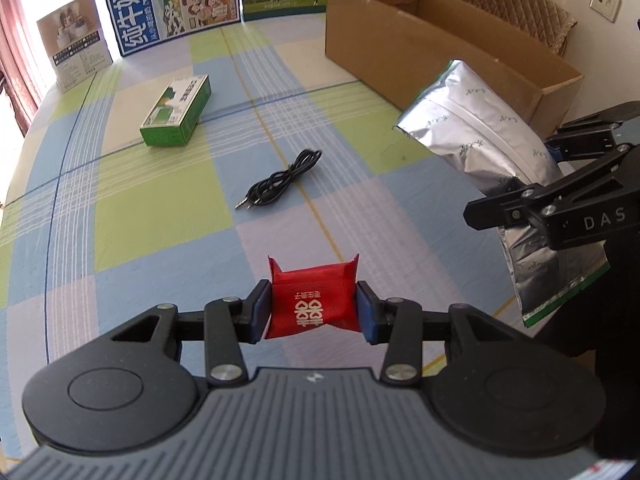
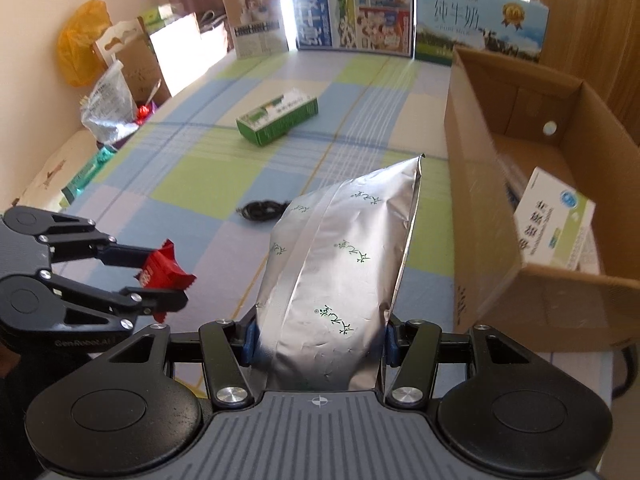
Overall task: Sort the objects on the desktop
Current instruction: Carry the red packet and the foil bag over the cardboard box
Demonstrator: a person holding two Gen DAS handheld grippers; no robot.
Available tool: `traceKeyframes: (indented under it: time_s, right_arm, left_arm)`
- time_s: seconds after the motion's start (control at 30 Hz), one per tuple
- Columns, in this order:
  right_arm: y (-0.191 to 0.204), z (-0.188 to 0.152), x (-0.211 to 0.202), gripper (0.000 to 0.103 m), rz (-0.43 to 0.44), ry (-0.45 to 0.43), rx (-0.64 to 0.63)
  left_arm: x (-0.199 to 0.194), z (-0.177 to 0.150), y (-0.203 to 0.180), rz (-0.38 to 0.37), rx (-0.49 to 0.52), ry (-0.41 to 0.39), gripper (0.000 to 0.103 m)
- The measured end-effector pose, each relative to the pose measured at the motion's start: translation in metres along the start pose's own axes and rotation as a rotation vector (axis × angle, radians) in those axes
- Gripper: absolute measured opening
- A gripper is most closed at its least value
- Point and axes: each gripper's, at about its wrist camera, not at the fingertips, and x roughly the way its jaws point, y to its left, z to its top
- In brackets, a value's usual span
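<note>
My left gripper (image 1: 313, 309) is shut on a red candy packet (image 1: 313, 300) and holds it above the checked tablecloth; it also shows in the right wrist view (image 2: 164, 276). My right gripper (image 2: 318, 338) is shut on a silver foil bag (image 2: 340, 276), held up to the left of the open cardboard box (image 2: 480, 208); the bag also shows in the left wrist view (image 1: 480, 128). A green carton (image 1: 176, 111) and a coiled black cable (image 1: 280, 180) lie on the table further ahead.
The cardboard box (image 1: 400, 52) stands at the right and holds a white and green box (image 2: 554, 220). Milk cartons and printed boards (image 1: 176, 4) line the far edge. Bags (image 2: 108, 92) sit off the table's left side.
</note>
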Motion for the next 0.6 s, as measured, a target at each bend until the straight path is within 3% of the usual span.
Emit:
traceKeyframes:
  time_s: [0.6]
  right_arm:
    - [-0.035,-0.012,-0.073,0.053,-0.047,-0.086,0.035]
  left_arm:
    - [-0.026,0.019,-0.044,-0.023,0.043,-0.055,0.039]
